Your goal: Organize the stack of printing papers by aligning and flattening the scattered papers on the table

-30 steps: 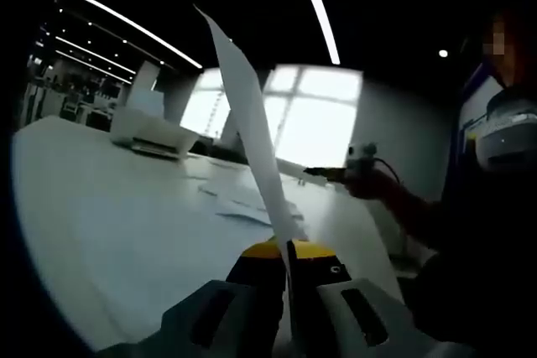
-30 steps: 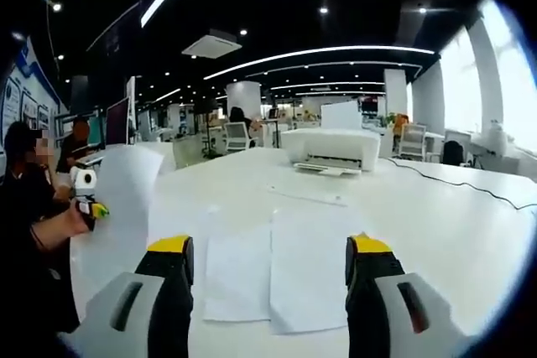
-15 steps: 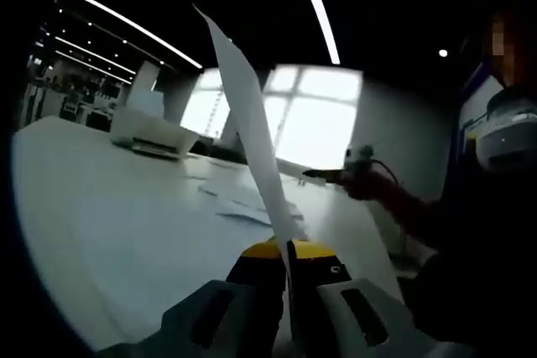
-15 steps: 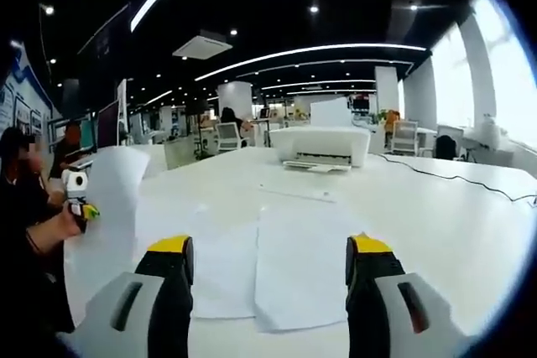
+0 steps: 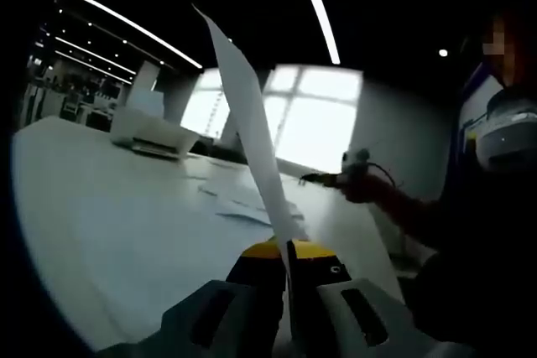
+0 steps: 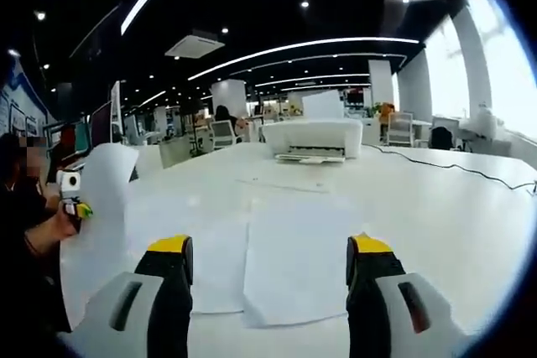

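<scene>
My left gripper (image 5: pixel 288 251) jaws clench a raised sheet (image 5: pixel 252 140); my right gripper (image 6: pixel 268 249) jaws gape above counter (image 6: pixel 436 207) papers (image 6: pixel 294 257).

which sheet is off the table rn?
The sheet pinched upright in the shut left claw, also seen at. The other sheets lie flat on the table before the open right claw.

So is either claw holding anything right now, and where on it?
The left claw is shut on a sheet, pinched at its bottom edge. The right claw is open and holds nothing.
</scene>
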The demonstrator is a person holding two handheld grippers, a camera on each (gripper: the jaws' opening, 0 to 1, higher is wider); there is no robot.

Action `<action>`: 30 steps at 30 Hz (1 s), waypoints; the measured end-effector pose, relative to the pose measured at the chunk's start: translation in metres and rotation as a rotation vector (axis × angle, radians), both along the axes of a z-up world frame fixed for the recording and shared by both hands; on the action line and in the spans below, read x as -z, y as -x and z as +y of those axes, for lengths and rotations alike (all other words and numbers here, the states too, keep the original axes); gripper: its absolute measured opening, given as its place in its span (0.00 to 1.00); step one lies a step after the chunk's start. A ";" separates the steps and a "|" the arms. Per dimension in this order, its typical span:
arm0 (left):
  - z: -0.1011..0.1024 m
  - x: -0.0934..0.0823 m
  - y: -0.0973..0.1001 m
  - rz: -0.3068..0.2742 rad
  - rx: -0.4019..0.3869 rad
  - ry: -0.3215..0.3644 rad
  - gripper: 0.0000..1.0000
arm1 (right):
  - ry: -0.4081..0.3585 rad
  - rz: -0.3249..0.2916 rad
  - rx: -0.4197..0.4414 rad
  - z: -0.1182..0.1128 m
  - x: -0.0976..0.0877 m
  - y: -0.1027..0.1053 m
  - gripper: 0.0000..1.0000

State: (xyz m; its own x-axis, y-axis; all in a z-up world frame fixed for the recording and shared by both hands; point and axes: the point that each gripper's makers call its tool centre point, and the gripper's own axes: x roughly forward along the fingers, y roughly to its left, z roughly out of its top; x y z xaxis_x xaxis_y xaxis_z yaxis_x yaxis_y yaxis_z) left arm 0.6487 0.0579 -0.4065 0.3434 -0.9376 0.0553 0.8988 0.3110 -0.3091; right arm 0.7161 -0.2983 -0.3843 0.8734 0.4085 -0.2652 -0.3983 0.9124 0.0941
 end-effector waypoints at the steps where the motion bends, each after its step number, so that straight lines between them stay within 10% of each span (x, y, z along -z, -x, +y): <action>1: 0.000 0.000 0.000 0.000 0.000 0.000 0.06 | 0.001 0.003 0.000 -0.001 0.001 -0.001 0.70; 30: 0.001 0.001 -0.002 -0.005 -0.001 -0.005 0.06 | -0.012 0.054 0.046 -0.021 0.027 -0.008 0.71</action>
State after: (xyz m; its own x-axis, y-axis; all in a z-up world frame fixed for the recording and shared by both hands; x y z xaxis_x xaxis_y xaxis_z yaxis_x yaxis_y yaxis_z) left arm 0.6502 0.0592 -0.4073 0.3439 -0.9375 0.0527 0.9000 0.3131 -0.3033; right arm 0.7243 -0.3190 -0.4117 0.8757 0.3718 -0.3080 -0.3500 0.9283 0.1255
